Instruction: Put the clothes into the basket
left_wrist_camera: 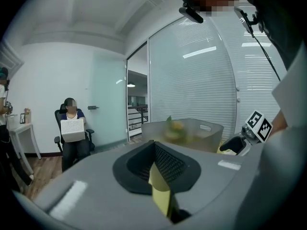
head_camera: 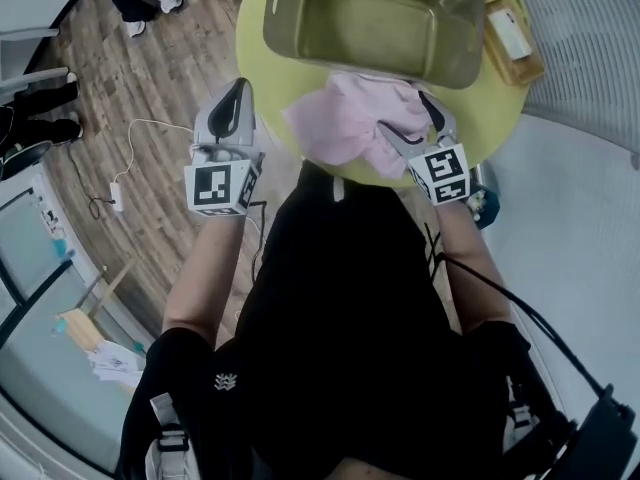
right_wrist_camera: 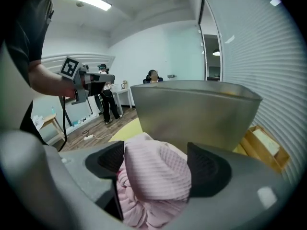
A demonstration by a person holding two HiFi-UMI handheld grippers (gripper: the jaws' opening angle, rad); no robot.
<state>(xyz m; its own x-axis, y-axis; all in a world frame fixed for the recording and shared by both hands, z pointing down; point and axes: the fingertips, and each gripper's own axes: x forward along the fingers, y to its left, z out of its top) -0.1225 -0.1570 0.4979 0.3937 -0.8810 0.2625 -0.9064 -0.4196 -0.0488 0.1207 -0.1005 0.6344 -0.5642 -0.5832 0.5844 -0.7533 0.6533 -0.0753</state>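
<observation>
A crumpled pink cloth (head_camera: 345, 118) lies on the near edge of the round yellow table (head_camera: 255, 38), just in front of the grey plastic basket (head_camera: 290, 18). My right gripper (head_camera: 405, 118) is at the cloth's right side. In the right gripper view its jaws (right_wrist_camera: 156, 164) stand wide apart with the pink cloth (right_wrist_camera: 153, 176) bunched between them and the basket's wall (right_wrist_camera: 196, 114) right behind. My left gripper (head_camera: 238, 93) hovers left of the table over the floor, jaws together and holding nothing. From the left gripper view the basket (left_wrist_camera: 192, 133) sits ahead to the right.
A wooden box (head_camera: 512, 38) sits on the table right of the basket. A white cable with a power strip (head_camera: 117, 193) lies on the wood floor to the left. A person sits in a chair (left_wrist_camera: 72, 128) across the room. White blinds line the right side.
</observation>
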